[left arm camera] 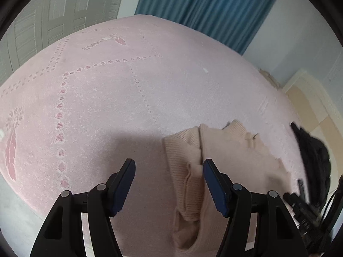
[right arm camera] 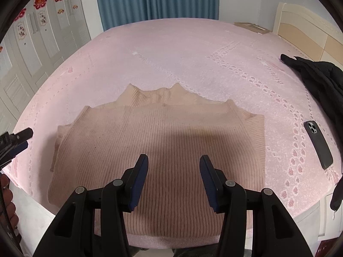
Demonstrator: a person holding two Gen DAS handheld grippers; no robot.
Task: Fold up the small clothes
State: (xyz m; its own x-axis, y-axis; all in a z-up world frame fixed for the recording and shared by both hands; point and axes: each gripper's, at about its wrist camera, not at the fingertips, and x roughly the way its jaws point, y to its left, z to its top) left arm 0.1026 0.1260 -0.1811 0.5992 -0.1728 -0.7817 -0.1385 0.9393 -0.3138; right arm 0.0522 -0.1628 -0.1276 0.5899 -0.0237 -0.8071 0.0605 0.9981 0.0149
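Soft ribbed knit, the beige sweater [right arm camera: 158, 150] at the bed's [right arm camera: 171, 49] near edge should drape limply, best pinched at its hem corners; both grippers [left arm camera: 169, 184] [right arm camera: 174, 178] gape empty.

Ribbed beige sweater [right arm camera: 158, 150]; pink bedspread [right arm camera: 171, 53] with darker dotted, apparently feather motifs; blue curtain [right arm camera: 156, 0]; black phone [right arm camera: 318, 144].

A sweater [right arm camera: 158, 150] is lying on the bed [right arm camera: 171, 53] near its front edge, with a phone [right arm camera: 318, 144] lying to its right and a jacket [right arm camera: 317, 79] lying behind the phone.
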